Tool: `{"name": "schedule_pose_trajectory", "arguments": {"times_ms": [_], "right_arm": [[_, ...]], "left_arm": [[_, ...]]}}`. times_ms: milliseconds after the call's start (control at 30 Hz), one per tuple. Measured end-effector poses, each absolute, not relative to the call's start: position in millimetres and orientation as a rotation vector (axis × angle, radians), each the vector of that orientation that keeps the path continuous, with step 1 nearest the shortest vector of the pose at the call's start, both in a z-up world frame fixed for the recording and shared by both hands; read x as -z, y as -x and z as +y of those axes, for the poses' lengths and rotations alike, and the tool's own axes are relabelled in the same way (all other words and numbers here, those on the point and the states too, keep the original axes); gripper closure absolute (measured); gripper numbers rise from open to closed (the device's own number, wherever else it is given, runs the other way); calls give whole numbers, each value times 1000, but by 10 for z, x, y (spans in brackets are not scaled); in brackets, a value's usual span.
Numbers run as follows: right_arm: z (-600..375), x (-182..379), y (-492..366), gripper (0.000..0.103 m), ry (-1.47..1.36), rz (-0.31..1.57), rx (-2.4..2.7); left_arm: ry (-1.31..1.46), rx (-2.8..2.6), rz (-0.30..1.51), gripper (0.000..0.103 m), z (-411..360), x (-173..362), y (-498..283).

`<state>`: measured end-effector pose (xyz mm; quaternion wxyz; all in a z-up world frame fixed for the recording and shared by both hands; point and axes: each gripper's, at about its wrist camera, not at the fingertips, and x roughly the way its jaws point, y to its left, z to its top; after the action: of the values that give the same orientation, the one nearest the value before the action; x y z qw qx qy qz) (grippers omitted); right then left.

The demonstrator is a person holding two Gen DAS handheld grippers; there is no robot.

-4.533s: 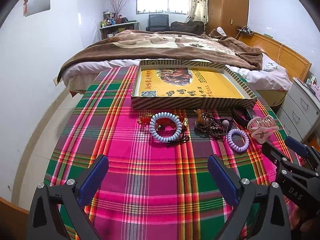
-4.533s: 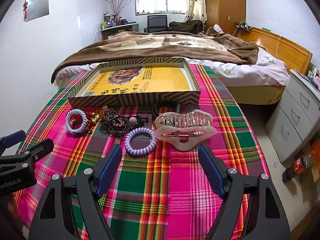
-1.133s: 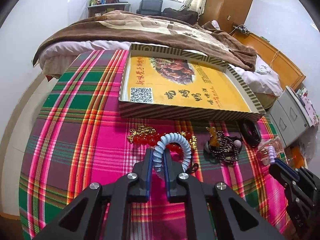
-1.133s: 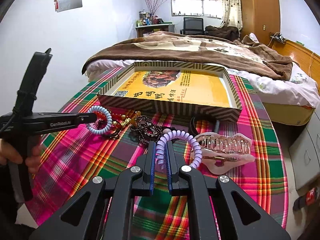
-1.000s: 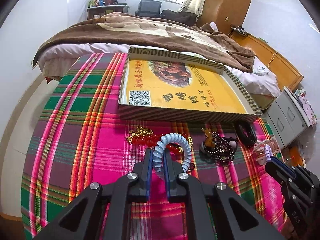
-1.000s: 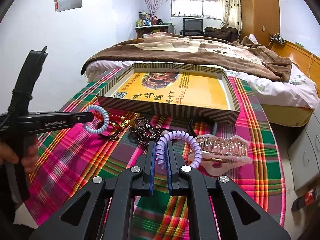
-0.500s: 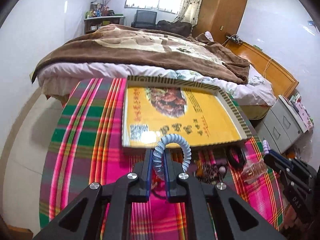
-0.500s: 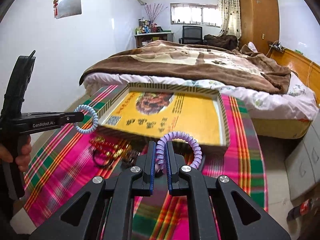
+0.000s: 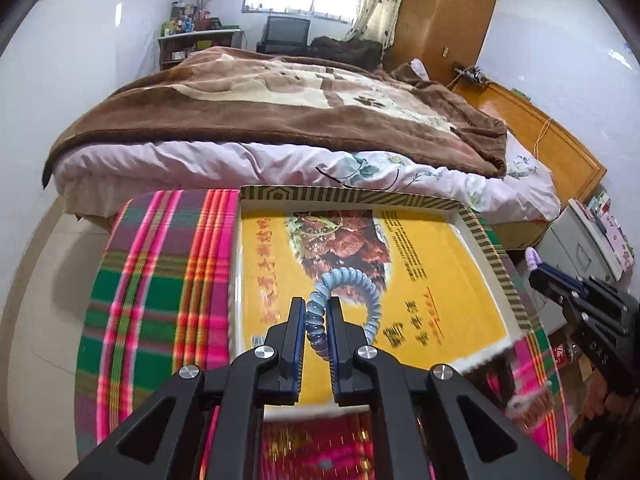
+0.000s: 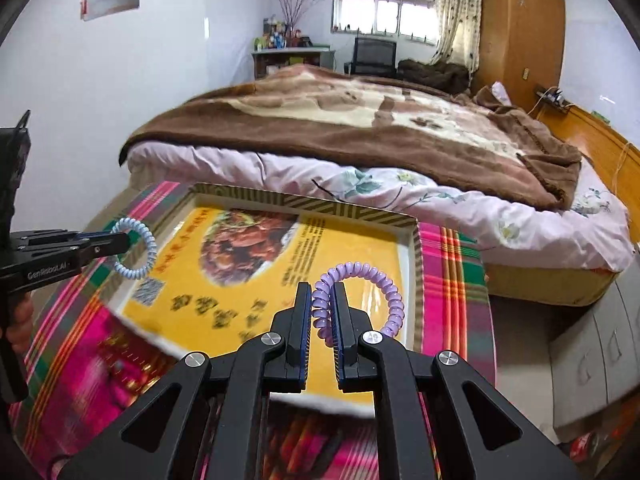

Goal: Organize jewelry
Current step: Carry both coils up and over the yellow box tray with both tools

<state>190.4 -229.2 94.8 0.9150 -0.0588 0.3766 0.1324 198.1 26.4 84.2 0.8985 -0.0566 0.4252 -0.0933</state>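
My left gripper (image 9: pixel 316 322) is shut on a light blue spiral hair tie (image 9: pixel 362 284) and holds it in the air over the shallow yellow box (image 9: pixel 452 276). My right gripper (image 10: pixel 321 308) is shut on a purple spiral hair tie (image 10: pixel 372 274) and holds it over the same box (image 10: pixel 352 248), toward its right side. The left gripper with the blue tie (image 10: pixel 140 252) also shows at the left of the right wrist view. The other jewelry on the plaid cloth near the box's front edge is blurred.
The box lies on a plaid tablecloth (image 9: pixel 160 280) at the far end of the table. A bed with a brown blanket (image 9: pixel 280 108) stands just beyond. Grey drawers (image 10: pixel 592 352) stand to the right of the table.
Both grippers have risen and moved forward with their hair ties, from near the jewelry pile to over the yellow box. The remaining jewelry has dropped to the bottom of both views.
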Motion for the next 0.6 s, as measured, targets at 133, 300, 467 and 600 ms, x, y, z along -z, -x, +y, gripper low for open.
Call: {"name": "schedule_pose_trajectory", "arguments": {"times_ms": [133,300,467,600], "right_arm": [[-2305,-777,-2267,93,153,821,-252],[-2273,-522,-2649,93,194,886,-242],[-2210,-342,-2851,93,218,934,-256],[-2164,-243,-2951,93,238,959,-261]], "left_arm": [[128,194,920,93,241,-676,-2308],[118,185,953,93,202,-479,-2601],[108,183,986,93,160,-307,-2762],[122,165,1009,93,179,-204,-2855]]}}
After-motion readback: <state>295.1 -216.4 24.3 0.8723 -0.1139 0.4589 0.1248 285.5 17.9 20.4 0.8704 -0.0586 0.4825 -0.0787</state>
